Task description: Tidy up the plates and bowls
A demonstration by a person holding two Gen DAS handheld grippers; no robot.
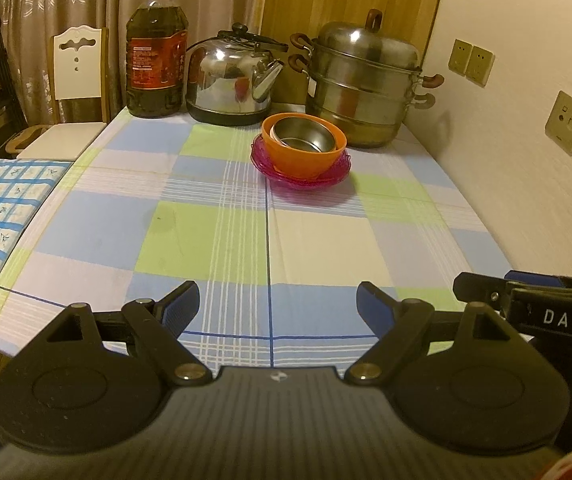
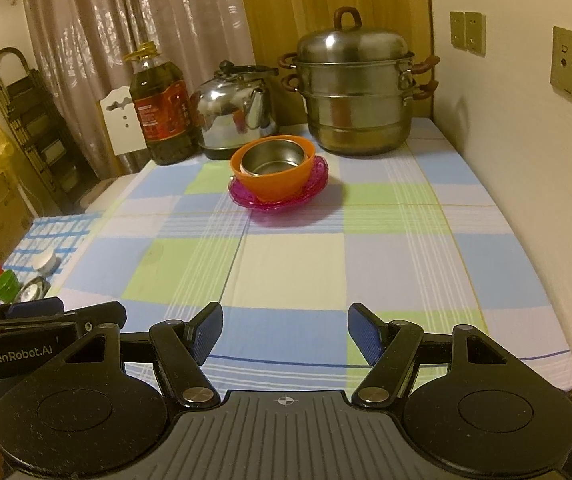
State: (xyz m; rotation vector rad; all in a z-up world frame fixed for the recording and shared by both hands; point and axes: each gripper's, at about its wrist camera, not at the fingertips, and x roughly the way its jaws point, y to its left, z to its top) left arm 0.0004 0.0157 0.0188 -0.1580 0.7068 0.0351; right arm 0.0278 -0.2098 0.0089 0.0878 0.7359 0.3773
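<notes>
A small steel bowl (image 1: 304, 136) sits tilted inside an orange bowl (image 1: 304, 156), which rests on stacked pink plates (image 1: 306, 178) at the far middle of the checked table. The stack also shows in the right wrist view: steel bowl (image 2: 272, 160), orange bowl (image 2: 272, 182), pink plates (image 2: 282, 200). My left gripper (image 1: 278, 306) is open and empty, low over the near table edge. My right gripper (image 2: 285, 332) is open and empty beside it, also near the front edge. Both are far from the stack.
Behind the stack stand a steel steamer pot (image 1: 366, 80), a kettle (image 1: 232, 80) and an oil bottle (image 1: 156, 52). A wall with sockets (image 1: 568, 122) runs along the right. A chair (image 1: 74, 88) and a second table (image 1: 2, 216) lie left.
</notes>
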